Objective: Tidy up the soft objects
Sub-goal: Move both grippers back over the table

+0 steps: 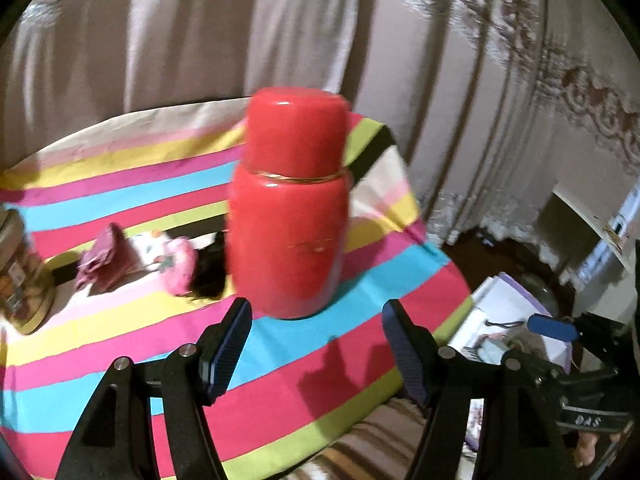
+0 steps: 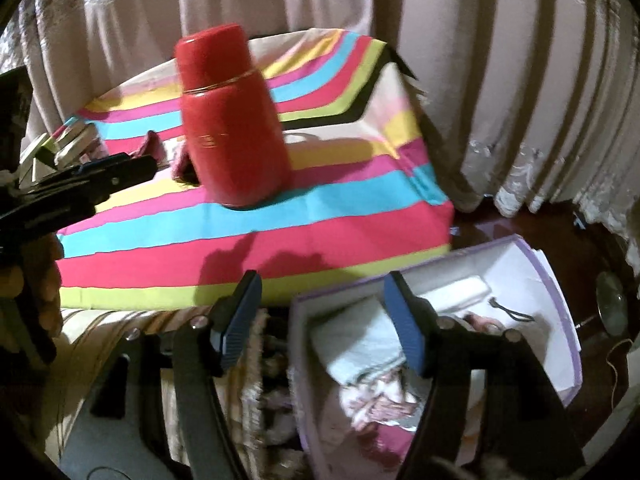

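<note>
A pink and white soft toy (image 1: 160,260) and a crumpled maroon cloth (image 1: 102,262) lie on the striped tablecloth (image 1: 120,184), left of a tall red flask (image 1: 288,204). My left gripper (image 1: 316,344) is open and empty, just in front of the flask. My right gripper (image 2: 324,320) is open and empty, over the near edge of a white and lilac box (image 2: 520,264) that holds folded pale cloths (image 2: 360,340) and a floral fabric (image 2: 380,400). The flask (image 2: 232,120) hides most of the toy in the right wrist view; the maroon cloth (image 2: 150,144) shows beside it.
A tin or jar (image 1: 20,272) stands at the table's left edge. Beige curtains (image 1: 160,40) hang behind. The box (image 1: 508,320) sits on the dark floor right of the table. The left gripper (image 2: 80,184) shows at the left of the right wrist view.
</note>
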`<state>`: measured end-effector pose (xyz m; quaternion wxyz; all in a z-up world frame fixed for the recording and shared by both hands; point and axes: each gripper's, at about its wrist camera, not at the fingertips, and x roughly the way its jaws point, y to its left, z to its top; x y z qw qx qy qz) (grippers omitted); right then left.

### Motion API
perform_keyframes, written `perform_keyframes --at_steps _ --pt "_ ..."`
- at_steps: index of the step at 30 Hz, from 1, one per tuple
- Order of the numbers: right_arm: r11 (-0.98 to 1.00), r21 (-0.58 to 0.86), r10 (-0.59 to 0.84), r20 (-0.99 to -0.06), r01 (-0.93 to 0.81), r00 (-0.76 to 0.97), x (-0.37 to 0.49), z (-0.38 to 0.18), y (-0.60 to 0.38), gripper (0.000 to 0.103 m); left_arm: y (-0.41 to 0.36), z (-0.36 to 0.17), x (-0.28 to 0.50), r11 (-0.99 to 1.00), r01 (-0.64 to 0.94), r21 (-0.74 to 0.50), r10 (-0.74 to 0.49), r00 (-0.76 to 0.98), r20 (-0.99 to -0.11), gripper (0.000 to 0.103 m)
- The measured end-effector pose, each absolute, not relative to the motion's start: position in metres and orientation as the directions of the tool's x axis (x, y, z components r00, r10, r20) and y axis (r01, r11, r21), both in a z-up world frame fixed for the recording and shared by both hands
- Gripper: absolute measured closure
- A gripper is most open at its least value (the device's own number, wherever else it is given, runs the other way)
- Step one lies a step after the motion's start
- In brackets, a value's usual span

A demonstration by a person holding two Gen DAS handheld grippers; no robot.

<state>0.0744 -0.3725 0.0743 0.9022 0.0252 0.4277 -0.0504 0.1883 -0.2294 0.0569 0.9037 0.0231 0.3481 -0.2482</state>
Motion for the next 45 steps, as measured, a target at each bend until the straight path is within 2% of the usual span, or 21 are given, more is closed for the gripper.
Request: perform_keyframes --at_steps 4,12,29,38,45 --pt "0.997 0.0 -0.046 -0.773 0.073 0.632 0.085 0.075 -0.348 0.035 -0.215 0.055 0.192 0.911 0.402 -0.089 -0.361 0.678 -0.64 0.035" --pt "0.999 -0.016 0.013 -0.756 -0.038 0.654 0.116 0.079 -0.296 0.032 -0.182 0.054 0.206 0.946 0.315 -0.081 -0.292 0.714 -0.636 0.035" --pt "0.988 -0.004 0.097 -0.767 -0.157 0.634 0.18 0.061 -0.228 0.032 -0.08 0.048 0.254 0.974 0.076 -0.213 -0.197 0.747 -0.635 0.035" --pt "0.975 -0.012 0.136 -0.761 -0.222 0.634 0.216 0.05 -0.185 0.032 -0.038 0.047 0.282 0.962 0.02 -0.272 -0.194 0.75 -0.632 0.035" --pt "0.955 -0.153 0.066 -0.725 -0.254 0.685 0.241 0.035 -0.148 0.028 -0.032 0.033 0.318 0.954 0.08 -0.289 -0.258 0.71 -0.655 0.032"
